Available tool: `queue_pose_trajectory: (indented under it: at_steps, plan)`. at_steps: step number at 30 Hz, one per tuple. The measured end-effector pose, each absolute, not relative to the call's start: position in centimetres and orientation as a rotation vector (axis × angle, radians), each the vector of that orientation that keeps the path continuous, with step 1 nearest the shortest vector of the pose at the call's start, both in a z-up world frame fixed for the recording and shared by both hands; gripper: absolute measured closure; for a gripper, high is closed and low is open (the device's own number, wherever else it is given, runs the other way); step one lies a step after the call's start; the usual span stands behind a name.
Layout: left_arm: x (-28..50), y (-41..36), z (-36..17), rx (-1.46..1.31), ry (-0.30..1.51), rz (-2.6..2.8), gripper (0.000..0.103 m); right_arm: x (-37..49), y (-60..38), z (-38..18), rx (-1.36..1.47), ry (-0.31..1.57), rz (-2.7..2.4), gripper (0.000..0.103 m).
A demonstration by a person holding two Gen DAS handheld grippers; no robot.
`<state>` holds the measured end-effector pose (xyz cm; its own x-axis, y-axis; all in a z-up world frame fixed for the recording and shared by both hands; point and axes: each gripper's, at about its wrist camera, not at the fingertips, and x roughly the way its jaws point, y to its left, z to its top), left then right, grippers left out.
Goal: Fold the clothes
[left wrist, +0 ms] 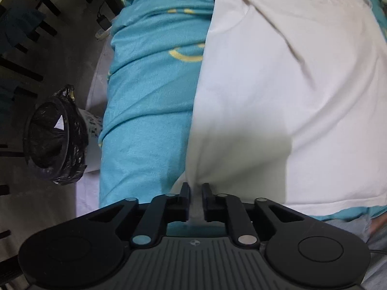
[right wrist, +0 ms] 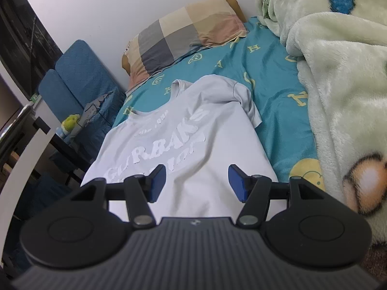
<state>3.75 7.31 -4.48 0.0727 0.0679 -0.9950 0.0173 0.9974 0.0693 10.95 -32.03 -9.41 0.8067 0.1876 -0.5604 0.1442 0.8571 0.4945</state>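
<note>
One hand-held gripper (left wrist: pixel 195 188) pinches T-shirt (left wrist: pixel 278 96).

The left gripper (left wrist: pixel 195 188) points straight down, its two black fingers (left wrist: pixel 185 193) drawn close with only a narrow slot left between them. A thin fold of the white T-shirt (left wrist: pixel 278 96) runs up through that slot and looks pinched there. The right gripper (right wrist: pixel 197 181) is angled forward and downward, its blue pads (right wrist: pixel 235 183) standing well apart with nothing between them, hovering above the shirt without touching it.
</note>
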Motion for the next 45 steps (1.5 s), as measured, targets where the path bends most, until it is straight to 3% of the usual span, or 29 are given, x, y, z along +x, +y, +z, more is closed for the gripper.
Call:
queue_pose_trajectory:
  at_steps: [6, 10, 12, 27, 39, 42, 45]
  plan:
    - [4.2, 6.0, -0.1, 0.003, 1.313, -0.014, 0.057, 11.0, -31.8, -9.1, 0.511, 0.633, 0.016, 0.042]
    - [5.1, 2.9, 1.7, 0.079, 1.145, -0.038, 0.049, 11.0, -31.6, -9.0, 0.475, 0.627, 0.011, 0.042]
    - [5.6, 1.2, 1.5, 0.101, 1.042, -0.038, 0.038, 11.0, -31.5, -9.0, 0.46, 0.625, 0.01, 0.042]
    - [11.0, -6.5, -3.9, 0.102, 0.724, -0.099, 0.008, 11.3, -31.8, -9.0, 0.432, 0.577, 0.007, 0.042]
    - [13.7, -3.3, -8.6, -0.073, 0.754, -0.11, 0.004, 14.4, -30.8, -10.8, 0.363, 0.581, -0.003, 0.042]
    - [14.1, -2.7, -9.0, -0.122, 0.761, -0.097, 0.004, 15.2, -30.9, -11.2, 0.359, 0.551, 0.003, 0.028]
    - [14.3, -2.1, -9.1, -0.167, 0.762, -0.091, 0.004, 16.2, -31.5, -11.7, 0.387, 0.537, 0.009, 0.028]
